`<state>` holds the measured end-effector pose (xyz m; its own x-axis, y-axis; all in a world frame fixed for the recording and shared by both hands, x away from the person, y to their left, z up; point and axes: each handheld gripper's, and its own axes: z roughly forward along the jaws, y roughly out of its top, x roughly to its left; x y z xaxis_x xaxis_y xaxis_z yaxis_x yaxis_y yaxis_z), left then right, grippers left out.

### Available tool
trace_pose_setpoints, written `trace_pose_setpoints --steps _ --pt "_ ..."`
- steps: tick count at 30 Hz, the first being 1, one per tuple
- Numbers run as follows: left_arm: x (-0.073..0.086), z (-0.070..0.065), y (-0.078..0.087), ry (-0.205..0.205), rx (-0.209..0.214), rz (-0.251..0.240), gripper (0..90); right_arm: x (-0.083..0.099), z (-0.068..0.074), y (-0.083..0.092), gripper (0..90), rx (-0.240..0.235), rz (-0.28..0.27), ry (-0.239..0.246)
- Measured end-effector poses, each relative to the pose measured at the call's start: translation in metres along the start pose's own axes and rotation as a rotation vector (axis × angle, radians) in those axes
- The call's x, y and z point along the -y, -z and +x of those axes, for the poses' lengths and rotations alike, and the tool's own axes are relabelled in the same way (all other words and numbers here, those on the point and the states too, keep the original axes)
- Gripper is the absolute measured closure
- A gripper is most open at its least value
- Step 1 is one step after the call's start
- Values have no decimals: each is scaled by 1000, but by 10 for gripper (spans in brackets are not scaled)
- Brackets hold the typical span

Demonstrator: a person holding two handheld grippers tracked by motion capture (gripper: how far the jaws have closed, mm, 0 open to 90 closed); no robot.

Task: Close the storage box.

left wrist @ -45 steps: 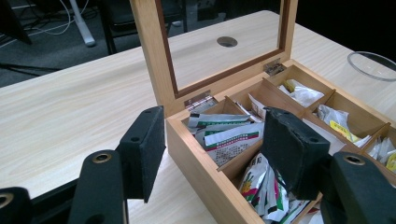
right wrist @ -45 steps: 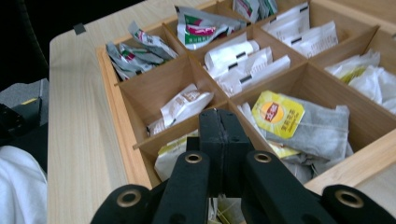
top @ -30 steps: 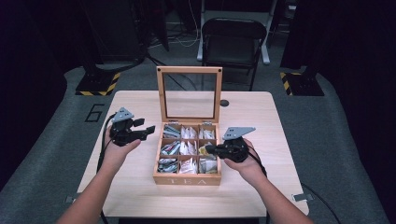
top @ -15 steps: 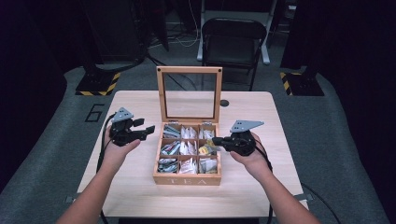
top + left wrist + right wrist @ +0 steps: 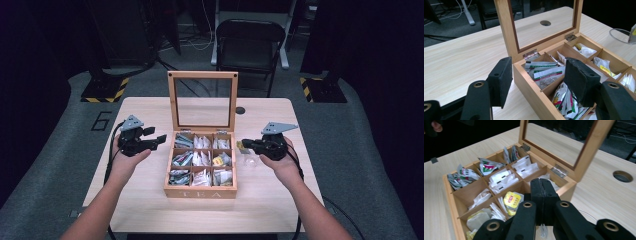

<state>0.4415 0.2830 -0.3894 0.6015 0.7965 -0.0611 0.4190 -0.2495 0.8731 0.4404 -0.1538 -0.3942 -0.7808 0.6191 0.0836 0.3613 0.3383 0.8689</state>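
**Inspector:** Report the right gripper (image 5: 246, 144).

**Assistant:** Its jaws are clenched together. A small yellowish tea sachet (image 5: 242, 146) is pinched at their tips. The right gripper view shows the two pads pressed flat against each other, with a thin strip of something hanging below them. I cannot tell what that strip is.

**Inspector:** Where is the sachet?

**Assistant:** It is outside the tea box (image 5: 200, 193), just beside the box's right wall and off the table (image 5: 265, 210). A clear glass (image 5: 250, 160) stands on the table close under the gripper. I cannot tell whether the sachet touches the glass.

**Inspector:** And the left gripper (image 5: 156, 136)?

**Assistant:** It is released, with the jaws apart and nothing between the pads. It sits left of the box, near it but not touching, and points at the box's left wall.

**Inspector:** What is the condition of the box?

**Assistant:** It stands mid-table. The glazed lid (image 5: 202, 75) is raised upright on its rear hinges. There are nine compartments in three rows, all holding sachets. Those in the left column have green and red printing. Those in the middle are mostly white. One in the right column, middle row, carries a yellow label. The front wall is lettered "TEA".
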Motion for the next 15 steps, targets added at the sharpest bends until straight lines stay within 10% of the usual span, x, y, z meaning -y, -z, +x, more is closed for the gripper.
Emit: trace_pose_setpoints --steps 15 --pt "-1 0 -1 2 -1 -1 395 3 -18 7 900 54 4 -20"
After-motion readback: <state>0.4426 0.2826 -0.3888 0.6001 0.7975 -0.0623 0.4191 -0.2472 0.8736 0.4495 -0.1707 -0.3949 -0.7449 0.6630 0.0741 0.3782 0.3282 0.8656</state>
